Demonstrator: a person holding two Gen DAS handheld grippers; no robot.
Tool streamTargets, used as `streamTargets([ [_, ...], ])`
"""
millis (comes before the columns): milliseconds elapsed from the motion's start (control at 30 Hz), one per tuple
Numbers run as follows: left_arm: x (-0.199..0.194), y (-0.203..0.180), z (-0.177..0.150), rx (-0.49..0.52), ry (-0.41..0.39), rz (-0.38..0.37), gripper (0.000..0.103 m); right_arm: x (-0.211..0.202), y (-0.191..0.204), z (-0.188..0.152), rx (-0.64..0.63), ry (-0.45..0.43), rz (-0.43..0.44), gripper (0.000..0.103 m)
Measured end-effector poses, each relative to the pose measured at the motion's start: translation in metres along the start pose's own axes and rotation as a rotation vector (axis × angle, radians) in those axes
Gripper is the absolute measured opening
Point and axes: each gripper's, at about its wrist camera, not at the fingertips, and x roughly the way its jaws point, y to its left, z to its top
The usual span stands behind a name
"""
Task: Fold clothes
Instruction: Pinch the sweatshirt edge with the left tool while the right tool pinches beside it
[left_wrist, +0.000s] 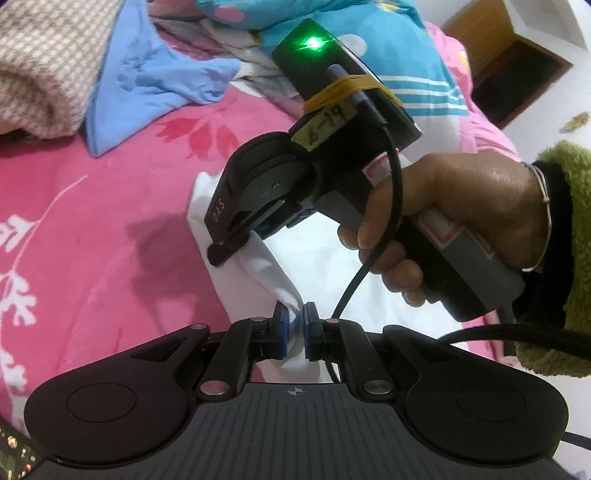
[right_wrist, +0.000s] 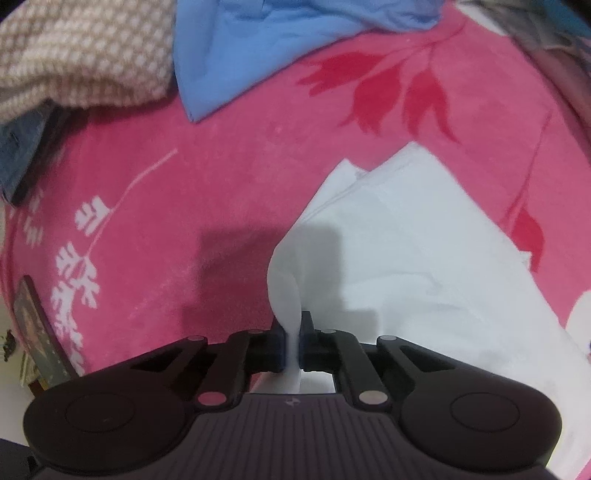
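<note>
now two tongs, left tongs (left_wrist: 294, 320), right tongs (right_wrist: 293, 332), one white cloth (right_wrist: 413, 236)

**White cloth on the pink bed**

A white cloth (right_wrist: 413, 236) lies partly folded on the pink blanket. It is plain, soft and a bit wrinkled. Its far end comes to a corner, with two layers showing there. Most of it lies flat. The near left edge is pulled up off the bed into a thin, bunched ridge (left_wrist: 273, 280).
</note>
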Motion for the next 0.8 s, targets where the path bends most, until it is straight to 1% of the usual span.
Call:
streamTargets([
  [233,0.005,-0.025,0.004,0.041,0.016,-0.074,0.006,-0.040,-0.031,-0.020,0.097,-0.130,0.056,0.005],
  [400,0.017,-0.055,0.003,0.104,0.031,-0.123,0.006,-0.064,-0.064,-0.043,0.166,-0.214,0.067,0.005],
  [600,0.047,-0.099,-0.003,0.170,0.078,-0.184,0.005,-0.088,-0.120,-0.079,0.273,-0.287,0.074,0.005],
  [800,0.090,-0.141,-0.017,0.248,0.146,-0.237,0.005,-0.094,-0.182,-0.121,0.397,-0.325,0.068,0.005],
])
